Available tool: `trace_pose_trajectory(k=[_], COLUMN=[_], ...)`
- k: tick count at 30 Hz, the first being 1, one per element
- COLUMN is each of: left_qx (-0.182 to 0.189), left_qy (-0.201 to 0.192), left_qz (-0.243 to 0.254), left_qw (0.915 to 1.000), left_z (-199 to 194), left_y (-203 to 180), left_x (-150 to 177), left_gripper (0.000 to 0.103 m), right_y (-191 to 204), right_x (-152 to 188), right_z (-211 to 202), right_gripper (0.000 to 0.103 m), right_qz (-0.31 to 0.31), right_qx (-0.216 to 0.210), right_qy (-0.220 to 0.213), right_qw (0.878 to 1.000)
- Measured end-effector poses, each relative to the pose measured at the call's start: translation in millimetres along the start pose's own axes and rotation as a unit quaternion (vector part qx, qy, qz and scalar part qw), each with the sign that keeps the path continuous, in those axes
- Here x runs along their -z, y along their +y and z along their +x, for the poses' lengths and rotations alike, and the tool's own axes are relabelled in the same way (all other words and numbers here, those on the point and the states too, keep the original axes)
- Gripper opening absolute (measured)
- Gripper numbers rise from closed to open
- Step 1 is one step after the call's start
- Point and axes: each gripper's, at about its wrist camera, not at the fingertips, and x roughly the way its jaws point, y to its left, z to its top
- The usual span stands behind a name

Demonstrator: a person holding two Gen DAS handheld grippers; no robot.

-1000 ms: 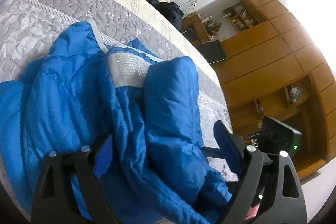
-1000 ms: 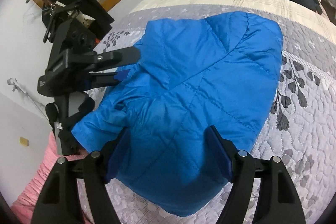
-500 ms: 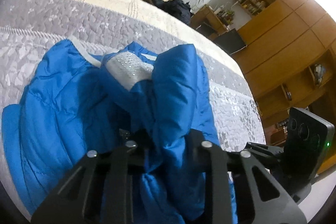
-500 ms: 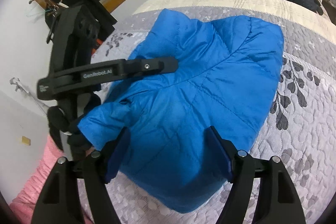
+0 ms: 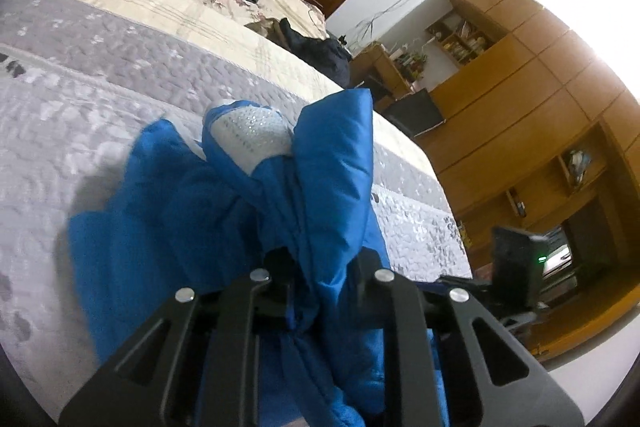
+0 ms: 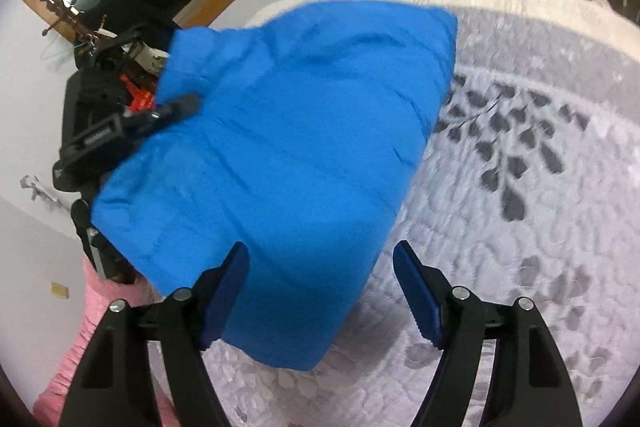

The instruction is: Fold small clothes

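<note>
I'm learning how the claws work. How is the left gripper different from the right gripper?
The left gripper is shut, pinching a bunch of the blue puffy jacket; the right gripper is wide open, gripping nothing. The left's finger pads are buried in fabric; the right's blue pads show. Both are black, two-fingered and near the jacket.

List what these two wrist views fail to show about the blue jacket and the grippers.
- Left gripper fingertips: left wrist view, buried in bunched blue jacket fabric.
- Jacket's near hem: left wrist view, cut off by the bottom edge.
- Jacket seams: right wrist view, smeared by motion blur.
- Jacket's underside: right wrist view, hidden by the jacket itself.
</note>
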Motion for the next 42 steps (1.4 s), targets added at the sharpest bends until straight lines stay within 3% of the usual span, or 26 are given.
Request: trace_pose_trajectory(k=[8,15,21,24,27,33,39,42], left_qx=[0.026,0.05,0.034,0.012,-0.017,-0.028,-0.058,-0.065], left_qy=[0.007,0.002,0.004,-0.003,-0.024,-0.036,-0.005,0.011], left_qz=[-0.027,-0.031,-0.043,-0.047,-0.019,0.02,0.056,0.051], left_qw=[0.9993,0.9983,0.9985,0.9988,0.9994,0.9988,0.9967,0.9965], left_z=[-15.1,-10.8,-11.7,-27.6,-57.2,-95.7,-88.8,-75.5], left_y=[50.8,86.5,95.4,88.9,68.2,21.4,-18.9,-18.6], left_x=[3.8,15.5,24.3,26.0,36.5,68.1,88.7,88.2], left_gripper=[0.016,0.02,0.034,0.039,0.045,0.058,0.073,0.074], right_y=[8.1,18.8,23.6,29.3,26.8,25.8,24.9,25.5], right_x=[-0.2,-2.3,-1.8,-5.5,-1.5,6.3,11.1,11.4], right_z=[29.5,49.5,65.7,67.5,57.1,43.3,39.2,39.0], right_gripper=[0.076,0.08,0.084,0.084,0.083,0.083,0.083,0.083], right_qz=[0.007,0.004,0.002,0.006,0.004,-0.002,0.0,0.0], right_qx=[-0.034,-0.021,-0.003,-0.005,-0.007,-0.009,-0.011,-0.01], right_qy=[0.021,0.031,0.034,0.031,0.023,0.016,0.013,0.013], right_qw=[0.999,0.999,0.999,0.999,1.0,1.0,1.0,1.0])
